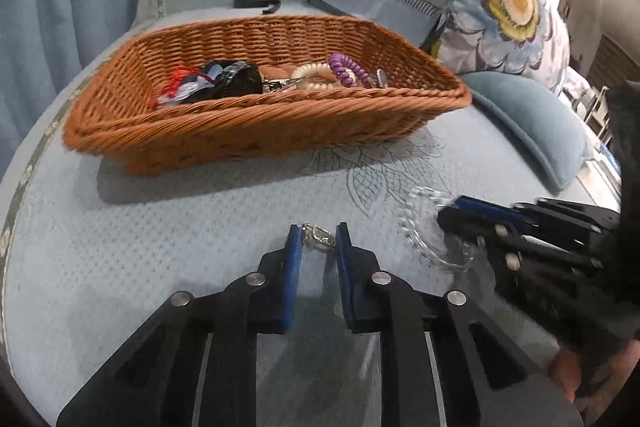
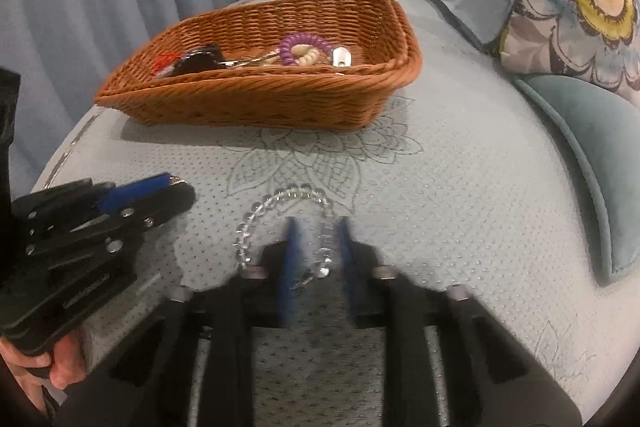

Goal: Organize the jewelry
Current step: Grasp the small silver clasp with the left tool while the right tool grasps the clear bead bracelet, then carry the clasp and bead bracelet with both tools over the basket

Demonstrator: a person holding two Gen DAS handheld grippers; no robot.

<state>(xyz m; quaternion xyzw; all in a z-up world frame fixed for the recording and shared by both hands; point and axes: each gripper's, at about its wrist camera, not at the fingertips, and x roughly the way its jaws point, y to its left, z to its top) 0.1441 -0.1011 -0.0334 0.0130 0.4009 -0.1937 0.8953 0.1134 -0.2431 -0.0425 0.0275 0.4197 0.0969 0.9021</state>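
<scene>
Blue quilted bedding [image 1: 168, 211] carries a wicker basket [image 1: 256, 131] with jewelry, pillows behind. From the left wrist, the left gripper [image 1: 316, 239] has its jaws apart around a small silver clasp [image 1: 318, 235]. From the right wrist, the right gripper [image 2: 316, 239] straddles one side of a clear bead bracelet [image 2: 280, 201] on the bedding, jaws apart, blurred.
</scene>
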